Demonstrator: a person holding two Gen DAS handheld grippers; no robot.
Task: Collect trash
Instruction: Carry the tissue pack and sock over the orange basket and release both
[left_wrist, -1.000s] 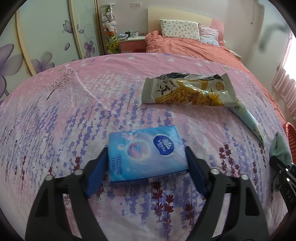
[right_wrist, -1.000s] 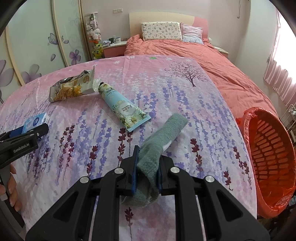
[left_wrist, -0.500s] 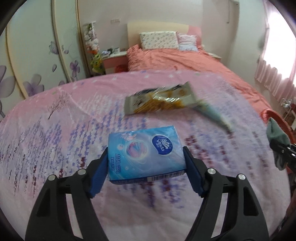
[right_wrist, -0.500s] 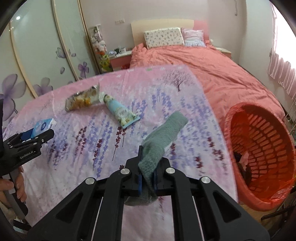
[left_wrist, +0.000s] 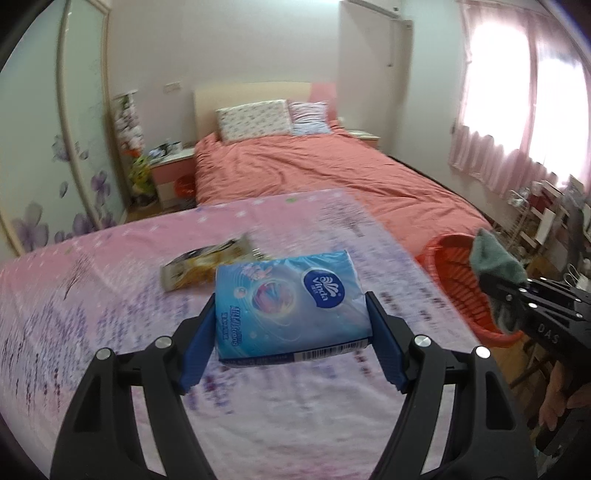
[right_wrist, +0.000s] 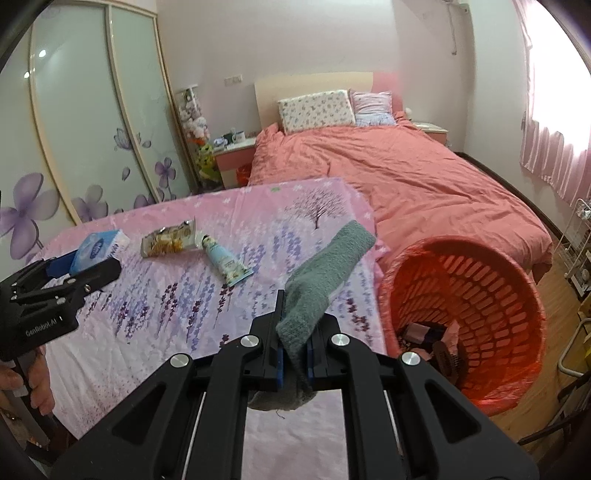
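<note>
Pink floral cloth covers the table (right_wrist: 177, 325) in front of me, with a bed (right_wrist: 406, 173) in a coral quilt beyond it and wardrobe doors (right_wrist: 85, 122) painted with purple flowers on the left wall.

My left gripper (left_wrist: 291, 328) has its blue fingers (left_wrist: 197, 343) pressed against both sides of a blue tissue pack (left_wrist: 288, 302), which sits lifted clear of the cloth. From the right wrist view the same pack (right_wrist: 98, 249) shows at the far left, above the table's left part.

My right gripper (right_wrist: 293, 356) has its fingers drawn narrow, pinching a grey-green knitted cloth (right_wrist: 325, 273). One end sticks up and forward over the table's right edge, and the other hangs below the fingers. In the left wrist view that cloth (left_wrist: 495, 258) is held in front of the basket.

An orange slatted basket (right_wrist: 491, 295) stands just beside the table's right edge, on the floor, tilted towards me. Some dark and pink scraps lie at its bottom; I cannot tell what they are.

On the cloth, a crumpled snack wrapper (right_wrist: 168, 238) lies towards the far side, and a pale blue tube (right_wrist: 225, 260) lies just to its right, its cap end close against the wrapper. The wrapper (left_wrist: 207, 264) appears blurred behind the pack in the left wrist view.
</note>
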